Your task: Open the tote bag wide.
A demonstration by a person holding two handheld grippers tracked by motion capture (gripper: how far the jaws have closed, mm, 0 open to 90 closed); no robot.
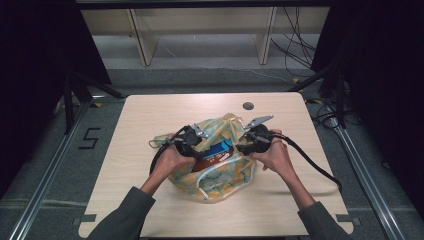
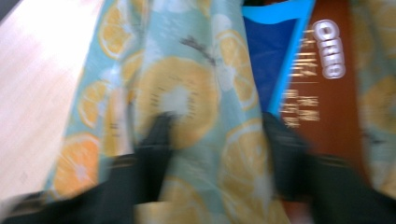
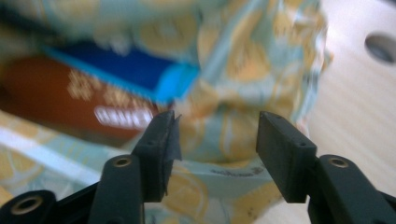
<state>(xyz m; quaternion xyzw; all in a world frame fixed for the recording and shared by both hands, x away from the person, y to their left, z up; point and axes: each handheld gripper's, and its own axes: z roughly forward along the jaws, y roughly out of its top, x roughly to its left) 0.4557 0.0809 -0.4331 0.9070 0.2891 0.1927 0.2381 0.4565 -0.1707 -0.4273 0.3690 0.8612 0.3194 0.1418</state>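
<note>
Orange-slice cloth bag (image 1: pixel 220 172) sits mid-table (image 1: pixel 150 115), a brown-and-blue snack pack (image 1: pixel 215 152) showing in its mouth. My left gripper (image 2: pixel 215 140) and right gripper (image 3: pixel 212 140) both stand released, jaws parted over the fabric, pinching nothing.

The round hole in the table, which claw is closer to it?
Right. The right claw sits below the hole, at the bag's right side; the left claw is farther left.
</note>
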